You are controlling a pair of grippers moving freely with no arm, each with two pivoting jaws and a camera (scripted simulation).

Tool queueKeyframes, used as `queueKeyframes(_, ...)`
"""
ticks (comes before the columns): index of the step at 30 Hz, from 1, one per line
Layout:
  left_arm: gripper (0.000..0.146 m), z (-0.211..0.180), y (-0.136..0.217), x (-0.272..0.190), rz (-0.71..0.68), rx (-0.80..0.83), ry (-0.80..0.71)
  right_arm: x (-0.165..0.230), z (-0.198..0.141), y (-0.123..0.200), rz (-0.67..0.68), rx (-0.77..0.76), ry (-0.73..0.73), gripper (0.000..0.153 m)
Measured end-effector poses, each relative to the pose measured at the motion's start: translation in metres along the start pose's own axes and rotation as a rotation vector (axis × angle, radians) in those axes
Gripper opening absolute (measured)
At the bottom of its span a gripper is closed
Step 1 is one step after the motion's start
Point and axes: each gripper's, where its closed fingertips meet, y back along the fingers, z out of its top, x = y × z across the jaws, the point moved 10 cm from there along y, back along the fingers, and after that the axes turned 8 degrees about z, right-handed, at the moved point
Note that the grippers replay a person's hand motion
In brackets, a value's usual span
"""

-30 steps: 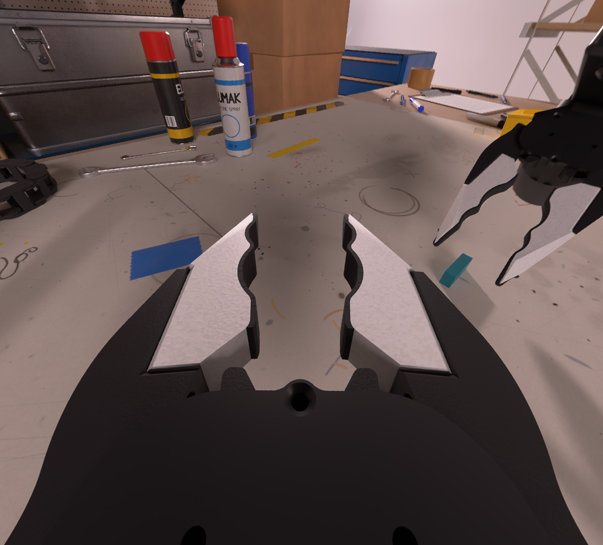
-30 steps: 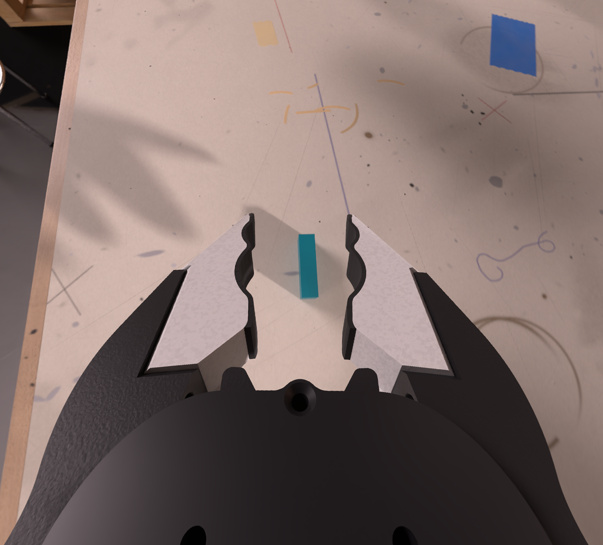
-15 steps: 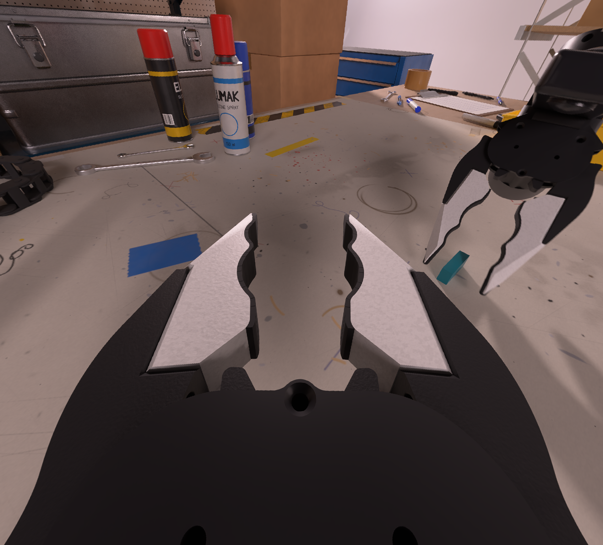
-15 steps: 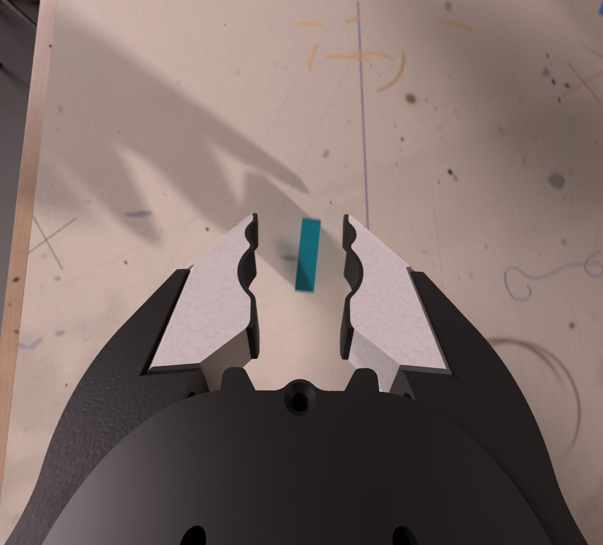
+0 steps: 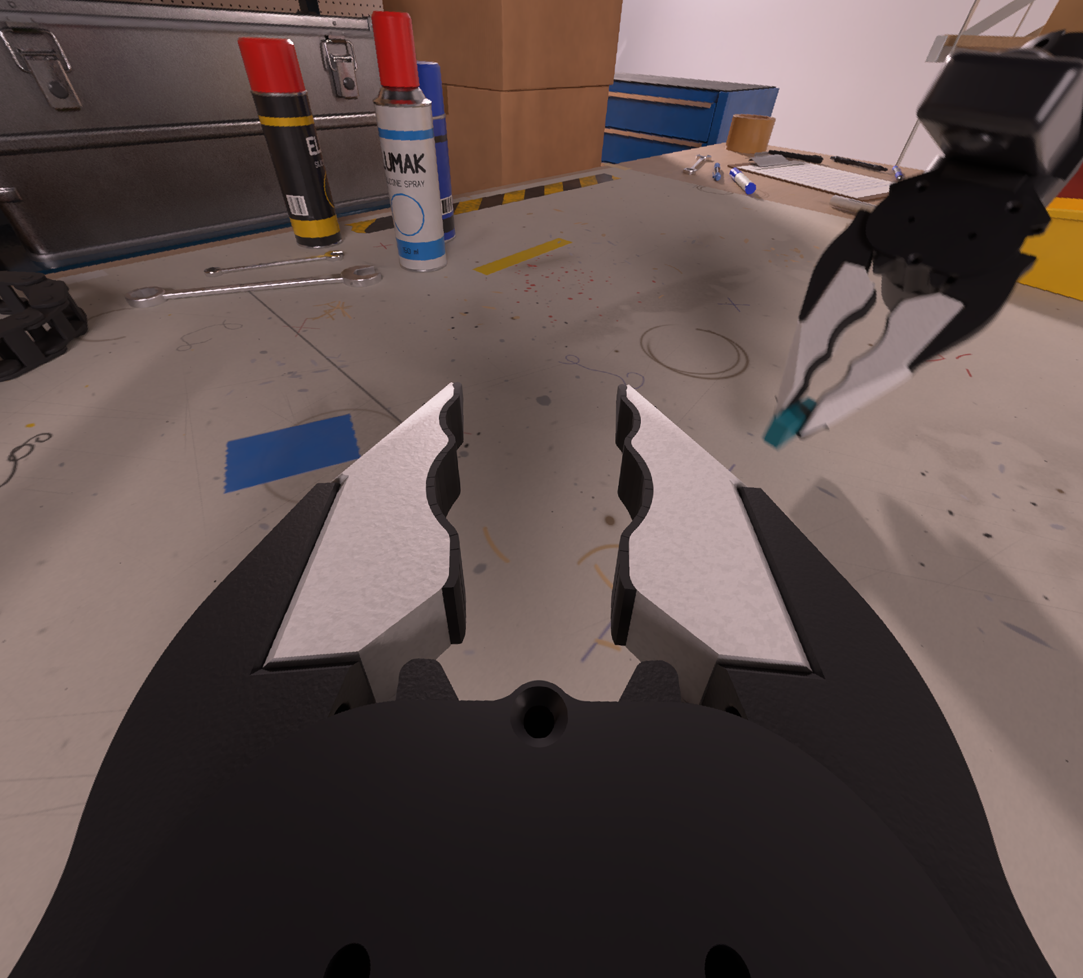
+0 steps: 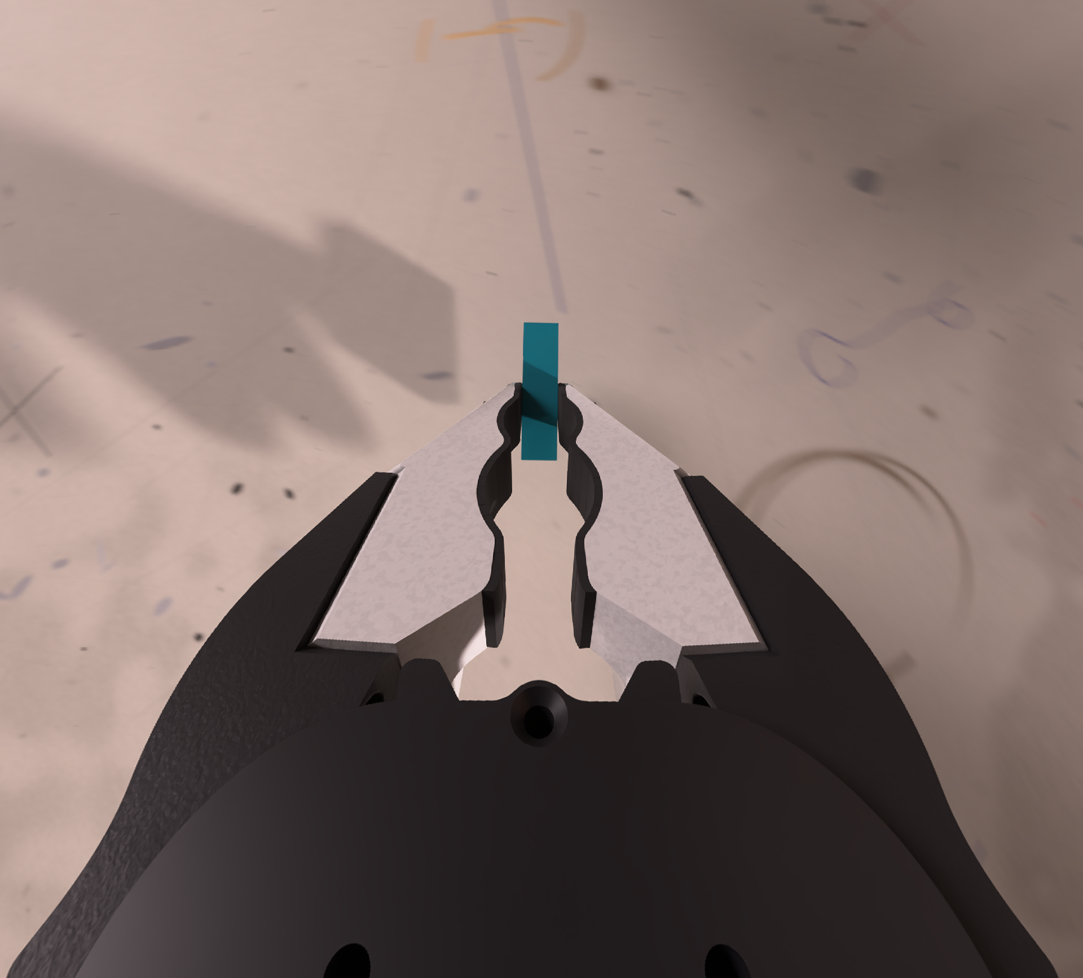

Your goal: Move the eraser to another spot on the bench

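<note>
At the far left in the left wrist view, a big grey metal case [image 5: 146,129] stands at the back of the pale, scuffed bench top [image 5: 527,317]. In front of it stand a black spray can with a red cap [image 5: 290,147] and a white spray can with a red cap [image 5: 407,153], and a blue can [image 5: 436,94] peeks out behind the white one. Two shiny metal spanners [image 5: 252,285] lie flat near the cans. A patch of blue tape [image 5: 290,452] is stuck to the bench just left of the left gripper [image 5: 538,393]. Its two fingers are wide apart, with nothing between them, the same as half a second ago.

Farther right, the right gripper [image 5: 800,422] points down at the bench. Half a second ago its fingers stood wide apart on both sides of the small teal block eraser [image 5: 788,422], which lay flat on the bench. Now the fingers have come together and pinch the eraser at their tips. The eraser seems to be a little above the bench, though this is hard to tell.

In the right wrist view, the right gripper [image 6: 540,393] squeezes the eraser [image 6: 540,358] between its fingertips [image 6: 565,399]. The far end of the eraser sticks out past the tips. The gripper's dark shadow falls on the bench [image 6: 234,100] to the left.
</note>
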Motion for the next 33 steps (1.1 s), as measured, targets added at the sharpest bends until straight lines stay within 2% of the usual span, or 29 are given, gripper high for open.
queueKeyframes(4,0.052,0.0,-0.002,0.0,-0.004,0.013,0.002,-0.032,-0.022,0.036,-0.188,0.001,-0.118,0.011)
queueKeyframes(7,0.053,0.0,-0.002,0.0,-0.005,0.02,-0.003,-0.053,-0.041,0.048,-0.263,-0.013,-0.235,0.011)
queueKeyframes(11,0.053,-0.001,-0.002,-0.002,0.003,0.02,-0.013,-0.062,-0.058,0.04,-0.274,-0.007,-0.311,0.011)
queueKeyframes(20,0.053,-0.002,-0.006,-0.004,-0.004,0.048,-0.037,-0.063,-0.06,0.036,-0.253,-0.04,-0.344,0.011)
queueKeyframes(23,0.053,-0.001,-0.005,-0.004,0.001,0.039,-0.035,-0.063,-0.058,0.042,-0.263,-0.05,-0.331,0.035)
queueKeyframes(29,0.053,-0.001,-0.005,-0.002,-0.006,0.038,-0.015,-0.049,-0.048,0.066,-0.335,-0.181,-0.287,0.045)
queueKeyframes(33,0.053,-0.001,-0.005,-0.001,-0.013,0.04,-0.009,-0.036,-0.053,0.066,-0.382,-0.274,-0.292,0.071)
